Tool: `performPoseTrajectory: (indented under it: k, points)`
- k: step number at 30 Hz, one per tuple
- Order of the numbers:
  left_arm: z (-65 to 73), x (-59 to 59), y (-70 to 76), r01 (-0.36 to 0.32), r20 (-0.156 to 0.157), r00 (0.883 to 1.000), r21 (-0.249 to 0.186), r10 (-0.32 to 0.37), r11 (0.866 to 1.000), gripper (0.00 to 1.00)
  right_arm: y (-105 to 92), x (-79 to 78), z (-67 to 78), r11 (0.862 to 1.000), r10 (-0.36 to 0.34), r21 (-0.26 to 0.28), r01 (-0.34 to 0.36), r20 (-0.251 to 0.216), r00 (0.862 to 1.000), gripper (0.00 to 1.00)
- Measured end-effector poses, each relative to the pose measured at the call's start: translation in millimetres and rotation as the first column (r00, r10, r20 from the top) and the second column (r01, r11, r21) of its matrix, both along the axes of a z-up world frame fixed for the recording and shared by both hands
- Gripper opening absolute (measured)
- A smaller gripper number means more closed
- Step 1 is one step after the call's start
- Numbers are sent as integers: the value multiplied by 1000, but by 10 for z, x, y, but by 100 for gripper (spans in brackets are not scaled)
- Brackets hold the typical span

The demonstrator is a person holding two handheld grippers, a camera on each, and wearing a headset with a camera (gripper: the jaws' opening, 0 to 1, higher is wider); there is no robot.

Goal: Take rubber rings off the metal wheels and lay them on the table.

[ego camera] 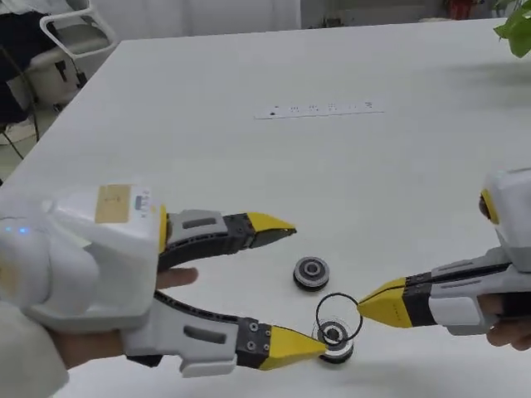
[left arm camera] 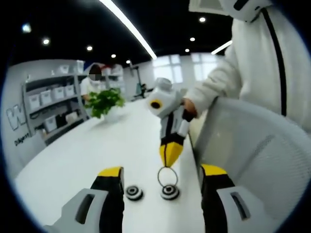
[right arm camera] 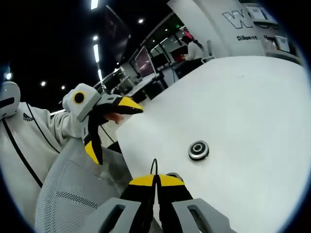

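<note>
Pinched in the right tool (ego camera: 362, 308), the thin black rubber ring (ego camera: 338, 294) is best being drawn clear with the silver metal wheel (ego camera: 334, 336) being steadied by the spread left tool (ego camera: 308, 288).

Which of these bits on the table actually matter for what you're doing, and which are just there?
In the job: rubber ring, pinched in the right tool; near wheel below it; far wheel; open left tool.
Just lying about: plant; socket strip; chair.
</note>
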State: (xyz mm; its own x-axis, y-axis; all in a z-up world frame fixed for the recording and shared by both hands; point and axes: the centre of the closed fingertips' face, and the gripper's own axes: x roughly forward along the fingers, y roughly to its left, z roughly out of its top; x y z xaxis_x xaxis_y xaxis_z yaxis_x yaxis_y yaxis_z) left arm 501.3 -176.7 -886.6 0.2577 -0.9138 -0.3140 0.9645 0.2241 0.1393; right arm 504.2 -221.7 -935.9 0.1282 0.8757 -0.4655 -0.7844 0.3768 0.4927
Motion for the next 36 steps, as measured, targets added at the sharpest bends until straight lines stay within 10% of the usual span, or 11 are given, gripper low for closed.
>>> performPoseTrajectory:
  k: [16,36]
  points:
    - [182,-32,834,-241,36,970,-6,241,971,79,74,-1,386,1000,20,-26,-17,114,993,0]
    - [-191,-302,1121,-366,-113,925,-6,363,931,99,486,59,532,996,93,-15,-92,150,984,0]
